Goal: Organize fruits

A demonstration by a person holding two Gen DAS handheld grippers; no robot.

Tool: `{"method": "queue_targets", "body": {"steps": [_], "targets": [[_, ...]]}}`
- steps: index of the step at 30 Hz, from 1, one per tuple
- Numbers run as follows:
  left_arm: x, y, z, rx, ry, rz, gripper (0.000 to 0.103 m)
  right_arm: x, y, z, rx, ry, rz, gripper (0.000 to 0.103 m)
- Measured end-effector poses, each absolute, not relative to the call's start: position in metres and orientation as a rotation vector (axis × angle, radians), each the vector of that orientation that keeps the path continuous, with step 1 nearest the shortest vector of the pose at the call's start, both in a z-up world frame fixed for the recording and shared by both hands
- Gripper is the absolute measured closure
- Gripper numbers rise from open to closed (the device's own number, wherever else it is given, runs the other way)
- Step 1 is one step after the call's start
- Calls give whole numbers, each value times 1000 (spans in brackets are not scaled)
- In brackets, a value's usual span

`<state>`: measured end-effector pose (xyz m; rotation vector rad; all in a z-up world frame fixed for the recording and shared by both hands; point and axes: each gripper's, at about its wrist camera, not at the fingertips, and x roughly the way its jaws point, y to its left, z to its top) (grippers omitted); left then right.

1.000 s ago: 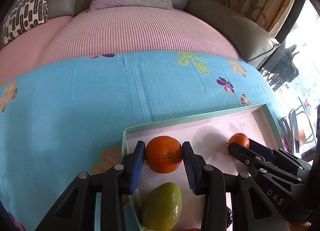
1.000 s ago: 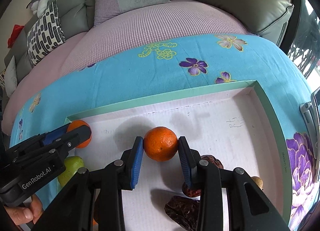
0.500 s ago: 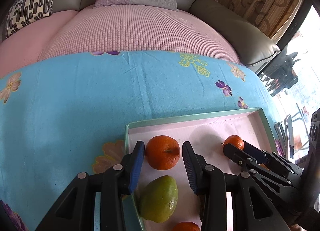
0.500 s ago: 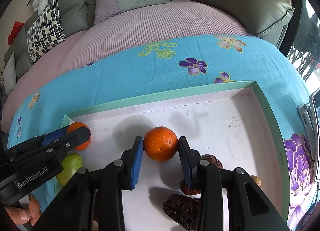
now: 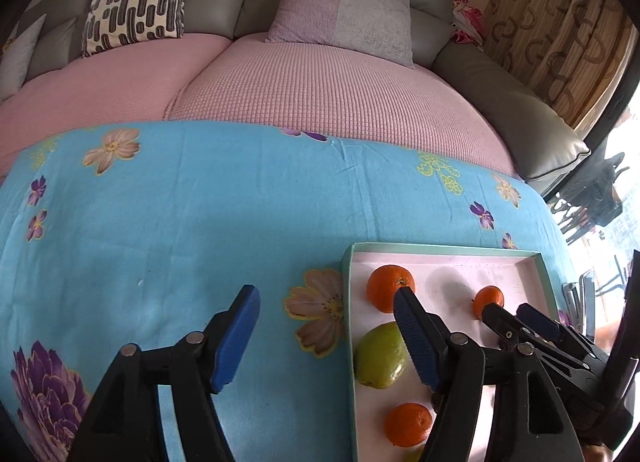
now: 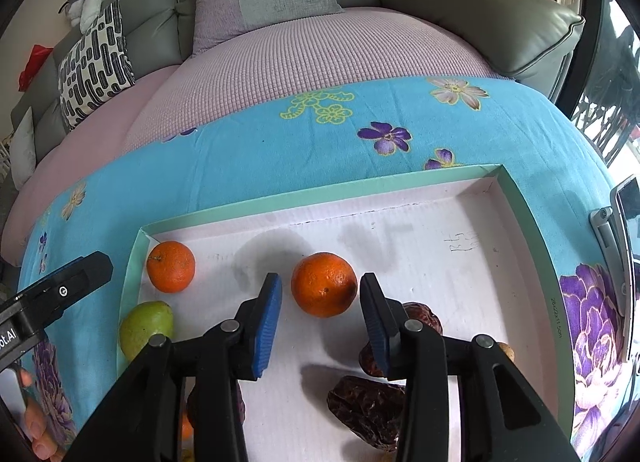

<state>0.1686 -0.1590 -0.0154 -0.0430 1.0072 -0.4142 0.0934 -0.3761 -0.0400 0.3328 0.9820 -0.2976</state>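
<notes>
Already most of the fruit sits inside the tray [image 6: 524,217], a shallow box with a green rim and a pale floor, lying on the flowered blue cloth [image 5: 200,221] that covers the surface in front of the sofa [image 5: 320,81].

In the tray's far left corner rests one orange [image 6: 171,266], clear of everything. Just nearer along the left wall lies a green fruit [image 6: 147,328], and nearer still another orange [image 5: 408,424], seen from the left wrist. Toward the middle sits a second orange [image 6: 324,284]. The right claw [image 6: 320,320] straddles it, and its jaws are opening: a gap shows on both sides, so the pads no longer press it and it stands on the tray floor. Dark dates [image 6: 368,410] lie near the right claw, one partly hidden behind its right finger.

The left claw [image 5: 324,336] is over the cloth at the tray's left edge, its jaws opening and already wide, with nothing between them; its right finger overlaps the corner orange only in the view.

By my judgement, the two far oranges look placed and both claws are letting go. What remains is hard to say: no loose fruit shows on the cloth, though the near edge is hidden by the claws. Perhaps the rest is only grouping like with like inside the tray, the dates apart from the citrus.
</notes>
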Motion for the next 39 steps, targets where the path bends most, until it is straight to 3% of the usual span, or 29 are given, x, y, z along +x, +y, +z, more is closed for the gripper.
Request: {"method": "queue_targets", "body": {"steps": [3,5,6,11,14,25,39], "targets": [[161,-139,-15,-22,973,-327,17,87,-368,-31,304,968,-292,38],[155,-127,-15,0,945,-270,2,82,-361,-26,289,955,-295,33],[151,-120,-14,13,927,-244,0,79,-358,-24,284,949,-294,27],[133,-95,-12,79,893,-158,0,65,-339,-17,248,934,-278,19],[123,-86,-10,104,877,-134,0,54,-326,-15,208,929,-283,9],[71,-71,9,213,815,-22,0,22,-285,-11,144,902,-256,8],[45,-49,-8,223,954,34,0,-5,-255,0,147,907,-208,8]]}}
